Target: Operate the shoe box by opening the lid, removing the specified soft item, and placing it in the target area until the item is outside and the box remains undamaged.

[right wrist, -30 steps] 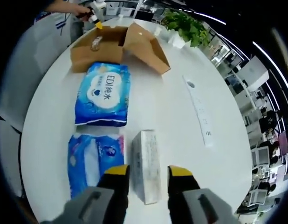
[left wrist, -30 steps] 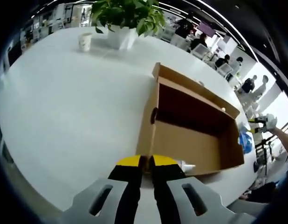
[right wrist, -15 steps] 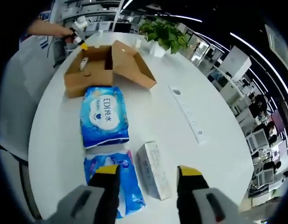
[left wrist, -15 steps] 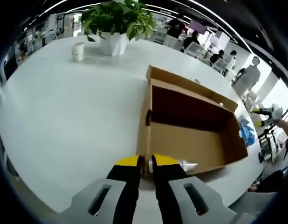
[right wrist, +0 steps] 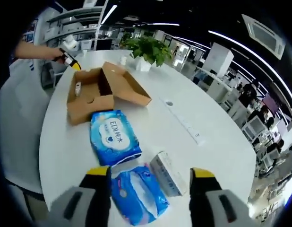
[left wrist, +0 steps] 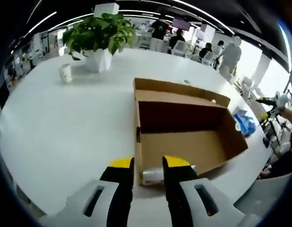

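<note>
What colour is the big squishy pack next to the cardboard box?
The soft wet-wipes pack is bright blue with white lettering, seen best in the right gripper view.

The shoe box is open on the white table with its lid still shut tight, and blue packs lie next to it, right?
Not quite. The shoe box has its lid flipped open, as the right gripper view shows. The blue packs do lie beside it on the white table.

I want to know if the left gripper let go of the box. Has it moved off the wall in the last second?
Yes. The left gripper has opened; earlier its jaws were pinched together at the box wall's near end, now they stand apart around the tube.
</note>
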Tool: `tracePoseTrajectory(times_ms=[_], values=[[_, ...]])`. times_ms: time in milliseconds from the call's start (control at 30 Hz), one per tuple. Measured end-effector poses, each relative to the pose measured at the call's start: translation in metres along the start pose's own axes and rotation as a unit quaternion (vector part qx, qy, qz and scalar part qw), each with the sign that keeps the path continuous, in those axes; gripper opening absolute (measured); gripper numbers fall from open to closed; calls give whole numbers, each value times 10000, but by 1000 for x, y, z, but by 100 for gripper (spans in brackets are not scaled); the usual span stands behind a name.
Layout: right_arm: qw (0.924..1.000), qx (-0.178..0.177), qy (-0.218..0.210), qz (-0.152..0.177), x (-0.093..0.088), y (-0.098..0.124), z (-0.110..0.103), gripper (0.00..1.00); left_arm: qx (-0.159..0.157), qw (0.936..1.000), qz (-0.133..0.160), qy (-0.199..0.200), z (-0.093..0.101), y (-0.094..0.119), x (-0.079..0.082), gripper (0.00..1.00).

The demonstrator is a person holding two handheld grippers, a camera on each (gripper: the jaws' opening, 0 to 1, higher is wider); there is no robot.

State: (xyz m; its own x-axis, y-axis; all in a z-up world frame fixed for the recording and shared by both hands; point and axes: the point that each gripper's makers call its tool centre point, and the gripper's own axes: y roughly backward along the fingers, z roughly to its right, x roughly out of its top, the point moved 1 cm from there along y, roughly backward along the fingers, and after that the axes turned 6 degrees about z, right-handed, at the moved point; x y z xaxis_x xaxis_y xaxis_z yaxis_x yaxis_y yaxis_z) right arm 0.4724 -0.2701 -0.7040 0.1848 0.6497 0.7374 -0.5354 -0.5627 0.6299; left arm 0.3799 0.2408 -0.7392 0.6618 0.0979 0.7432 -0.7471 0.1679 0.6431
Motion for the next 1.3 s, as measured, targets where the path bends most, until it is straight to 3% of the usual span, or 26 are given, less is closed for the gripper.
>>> tracePoseTrajectory(times_ms=[200,367,533,600,767,833,1100,1233,1300], values=[[9985,-287,-454,133,8,16,-20,79,-211,9984,129,-504,8,5,20,25],[9961,-394,-746,248,14,26,-38,89,-497,9954,73,-811,18,1,29,26],[9933,-537,-917,461,23,37,-57,98,-857,9884,-108,-1247,31,-4,31,30],[9908,-482,-1110,608,26,39,-67,100,-987,9817,-177,-1617,35,-6,32,29],[9889,-608,-1209,620,27,47,-85,100,-1317,9635,-416,-2292,46,-12,33,33],[9851,-621,-1374,824,36,52,-95,100,-1413,9558,-504,-2530,48,-15,33,33],[9711,-997,-1670,1381,65,71,-112,100,-1814,9308,-947,-3027,55,-26,22,38],[9670,-1258,-1682,1443,71,81,-119,100,-1874,9121,-1115,-3470,52,-31,19,40],[9652,-1386,-1685,1441,72,85,-124,100,-1903,9078,-1199,-3539,53,-32,17,40]])
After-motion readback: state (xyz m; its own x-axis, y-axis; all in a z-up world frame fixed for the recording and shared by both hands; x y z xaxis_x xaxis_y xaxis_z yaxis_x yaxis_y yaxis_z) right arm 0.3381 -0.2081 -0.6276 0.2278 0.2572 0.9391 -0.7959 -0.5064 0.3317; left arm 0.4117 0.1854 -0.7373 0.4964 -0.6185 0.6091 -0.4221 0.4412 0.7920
